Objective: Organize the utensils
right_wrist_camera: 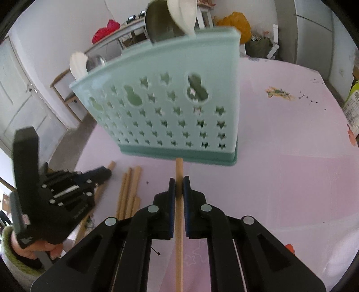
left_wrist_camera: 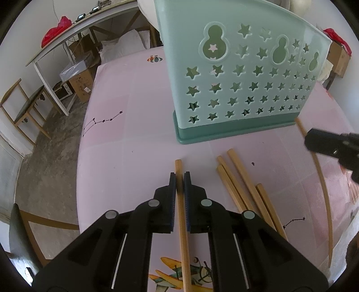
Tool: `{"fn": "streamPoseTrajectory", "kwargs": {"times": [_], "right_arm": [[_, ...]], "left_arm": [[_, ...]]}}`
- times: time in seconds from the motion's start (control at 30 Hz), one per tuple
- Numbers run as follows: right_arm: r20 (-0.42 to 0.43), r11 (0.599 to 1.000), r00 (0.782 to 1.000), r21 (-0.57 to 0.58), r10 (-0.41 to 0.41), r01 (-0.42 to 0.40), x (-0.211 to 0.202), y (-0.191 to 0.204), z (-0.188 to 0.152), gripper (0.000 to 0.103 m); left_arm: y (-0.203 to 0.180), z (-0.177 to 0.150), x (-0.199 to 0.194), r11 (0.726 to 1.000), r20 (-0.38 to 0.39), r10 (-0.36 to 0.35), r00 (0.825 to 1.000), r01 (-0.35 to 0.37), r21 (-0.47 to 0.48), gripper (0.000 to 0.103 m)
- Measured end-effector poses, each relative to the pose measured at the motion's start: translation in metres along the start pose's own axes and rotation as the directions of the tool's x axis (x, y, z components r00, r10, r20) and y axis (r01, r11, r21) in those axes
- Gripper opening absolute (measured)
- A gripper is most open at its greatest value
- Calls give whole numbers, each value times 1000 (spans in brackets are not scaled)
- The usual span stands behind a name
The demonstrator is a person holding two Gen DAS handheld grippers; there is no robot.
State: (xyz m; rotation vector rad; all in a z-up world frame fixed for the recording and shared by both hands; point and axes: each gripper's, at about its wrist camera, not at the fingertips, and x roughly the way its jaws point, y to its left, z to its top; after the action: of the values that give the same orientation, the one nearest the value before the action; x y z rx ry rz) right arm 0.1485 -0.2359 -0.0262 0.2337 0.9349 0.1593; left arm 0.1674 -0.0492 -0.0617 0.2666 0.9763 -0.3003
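Note:
My left gripper [left_wrist_camera: 179,177] is shut on a wooden chopstick [left_wrist_camera: 178,166] that runs straight back between its pads, low over the pink table [left_wrist_camera: 125,139]. Several more chopsticks [left_wrist_camera: 242,184] lie loose to its right. My right gripper [right_wrist_camera: 179,182] is shut on another chopstick [right_wrist_camera: 179,168], whose tip sits close to the base of the teal star-cut utensil holder [right_wrist_camera: 168,107]. White and metal spoons [right_wrist_camera: 184,13] stand in the holder. In the right wrist view, a hand holds the left gripper [right_wrist_camera: 104,173] at the left, over the loose chopsticks [right_wrist_camera: 132,186].
The holder [left_wrist_camera: 235,78] stands upright at the table's middle. A white desk [left_wrist_camera: 67,45] with red bags, cardboard boxes [left_wrist_camera: 80,83] and a wooden chair [left_wrist_camera: 24,105] stand beyond the table's left edge. A printed package [right_wrist_camera: 352,112] sits at the far right.

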Motion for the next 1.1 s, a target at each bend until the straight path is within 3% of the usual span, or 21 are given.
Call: {"fn": "streamPoseTrajectory", "kwargs": {"times": [1.1], "right_arm": [[67,999,997,16,35,-36,-24,11,10,7]], "left_arm": [[3,4,1,1000,19,8,1000,-8,-2,5]]}}
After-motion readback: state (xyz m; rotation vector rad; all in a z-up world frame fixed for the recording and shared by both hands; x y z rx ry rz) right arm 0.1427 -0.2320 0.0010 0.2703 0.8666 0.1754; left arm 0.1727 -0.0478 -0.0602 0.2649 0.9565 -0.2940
